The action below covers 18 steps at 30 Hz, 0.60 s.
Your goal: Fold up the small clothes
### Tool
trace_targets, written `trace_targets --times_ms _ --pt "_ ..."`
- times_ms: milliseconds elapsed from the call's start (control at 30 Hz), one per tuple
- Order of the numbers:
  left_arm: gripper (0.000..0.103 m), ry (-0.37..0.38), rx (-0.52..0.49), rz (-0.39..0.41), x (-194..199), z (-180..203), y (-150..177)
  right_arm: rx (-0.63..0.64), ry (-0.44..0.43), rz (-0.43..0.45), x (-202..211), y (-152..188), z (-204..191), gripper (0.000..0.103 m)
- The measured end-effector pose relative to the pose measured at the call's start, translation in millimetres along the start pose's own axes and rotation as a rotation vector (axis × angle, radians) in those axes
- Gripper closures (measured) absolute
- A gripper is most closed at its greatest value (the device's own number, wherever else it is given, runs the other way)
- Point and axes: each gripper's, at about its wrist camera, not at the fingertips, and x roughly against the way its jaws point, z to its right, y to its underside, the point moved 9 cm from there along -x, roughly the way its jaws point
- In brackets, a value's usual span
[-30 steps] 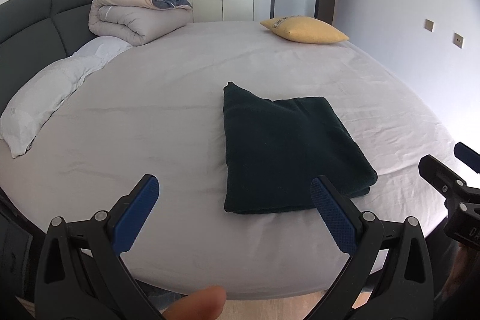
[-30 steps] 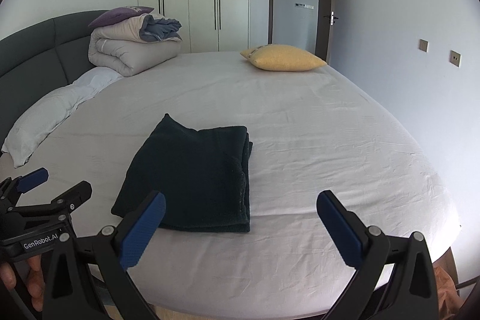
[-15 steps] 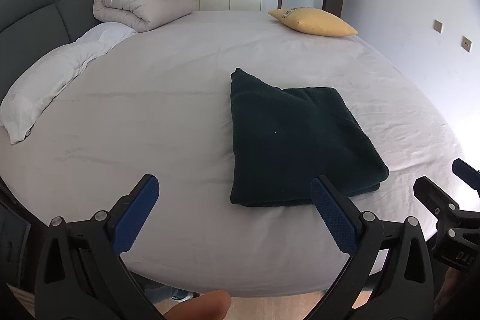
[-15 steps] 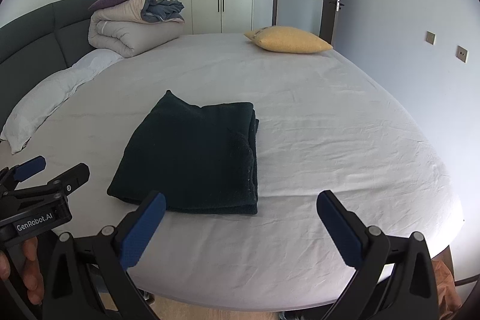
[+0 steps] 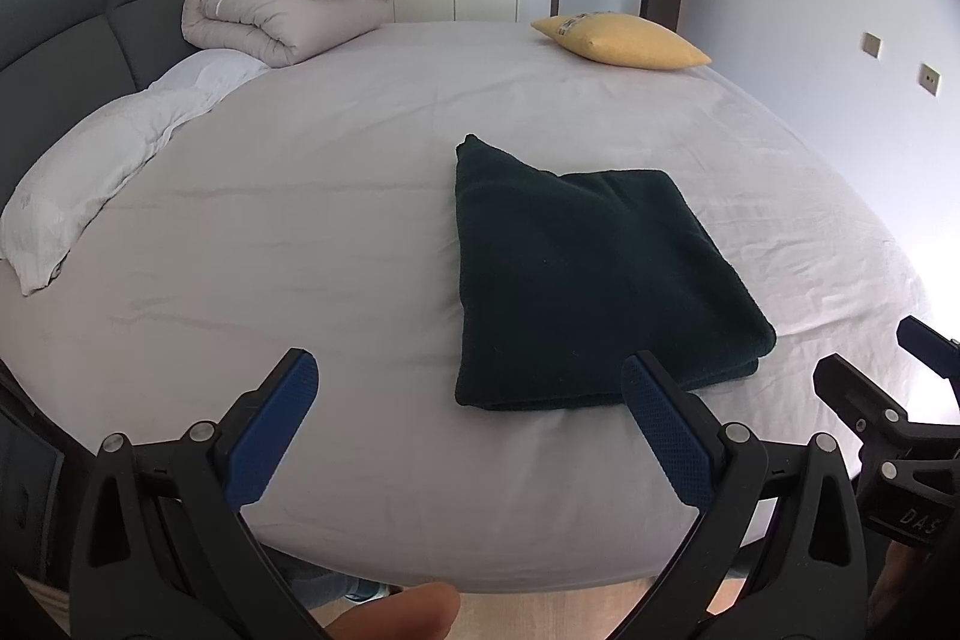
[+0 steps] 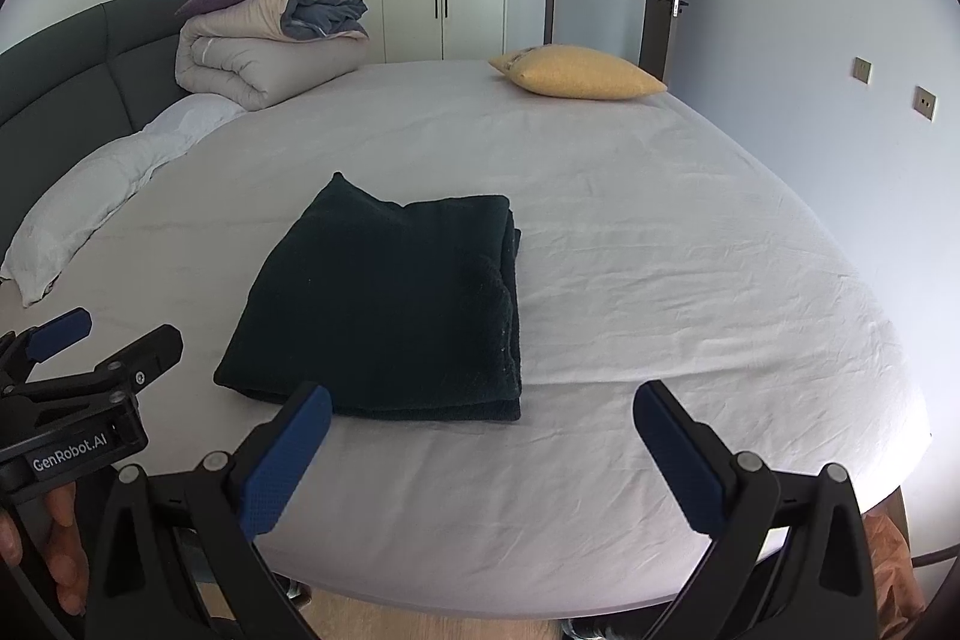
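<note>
Both grippers' fingers (image 5: 666, 424) short of garment (image 5: 594, 274)

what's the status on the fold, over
Left tongs open, empty. Right tongs open, empty. Dark green garment folded flat on bed sheet, untouched. Nothing in the way.

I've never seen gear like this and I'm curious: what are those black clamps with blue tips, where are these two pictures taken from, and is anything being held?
They are hand-held grippers, one in each of a person's hands, with a wide-angle camera on each looking along its two blue-padded fingers. One picture comes from the left gripper, the other from the right gripper. Both are open and hold nothing. On the bed lies a folded dark green garment, untouched. Further back sit a yellow cushion, a rolled duvet and a white pillow. Each view catches the other gripper at its edge.
</note>
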Motion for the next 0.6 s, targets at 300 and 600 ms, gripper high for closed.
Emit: trace_targets --times_ms 300,600 --pt "0.0 -0.004 0.001 -0.003 -2.2 -0.8 1.8 -0.003 0.0 -0.002 -0.4 1.0 -0.4 0.0" --pt "0.0 -0.003 0.001 -0.006 -2.6 -1.4 2.6 -0.003 -0.001 -0.001 -0.5 0.8 -0.1 0.0"
